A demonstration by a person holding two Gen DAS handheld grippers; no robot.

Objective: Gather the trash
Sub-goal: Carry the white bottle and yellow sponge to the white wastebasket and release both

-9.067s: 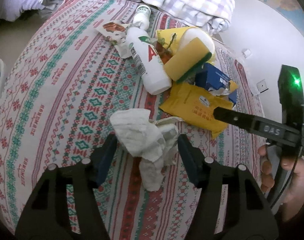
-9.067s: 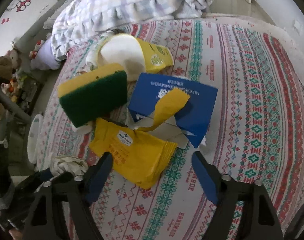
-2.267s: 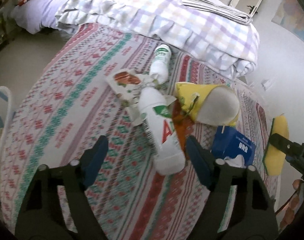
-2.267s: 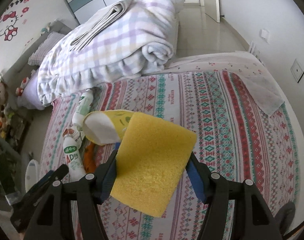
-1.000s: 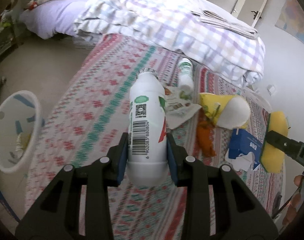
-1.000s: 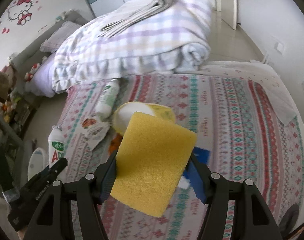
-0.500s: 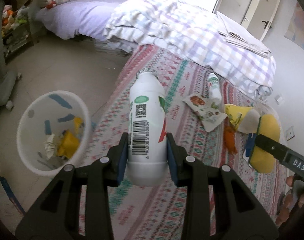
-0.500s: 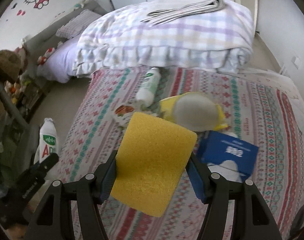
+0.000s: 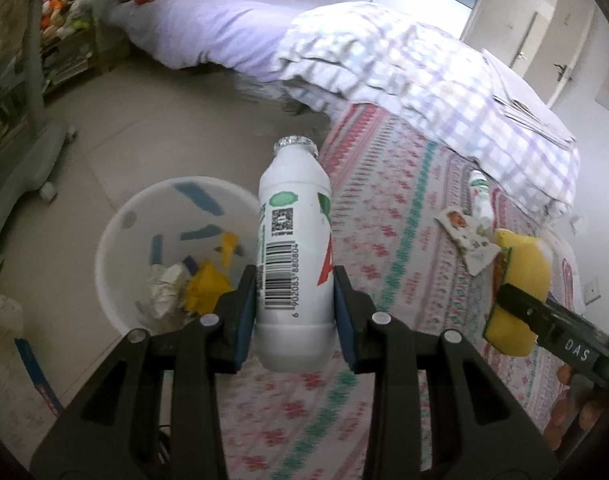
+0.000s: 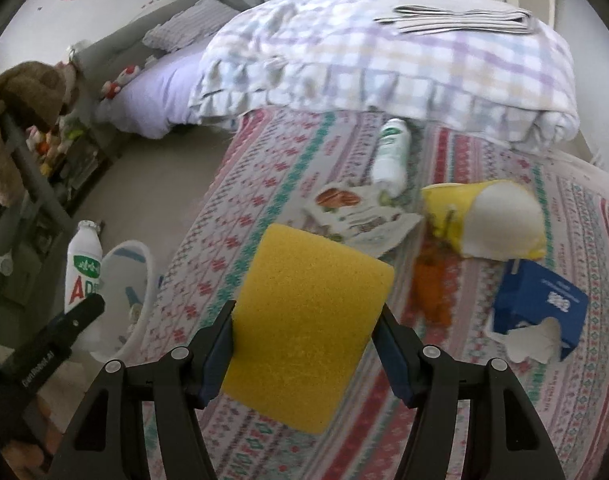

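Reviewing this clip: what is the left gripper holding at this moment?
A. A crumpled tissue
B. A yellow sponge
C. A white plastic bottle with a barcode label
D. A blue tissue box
C. The left gripper has its jaws shut on the white bottle, barcode facing the camera, beside the white trash bin; the yellow sponge sits in the right gripper instead.

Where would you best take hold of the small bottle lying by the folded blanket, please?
Grip the small bottle across its round body, coming from above with a finger on either long side. It lies flat on the bedspread, green cap toward the blanket.
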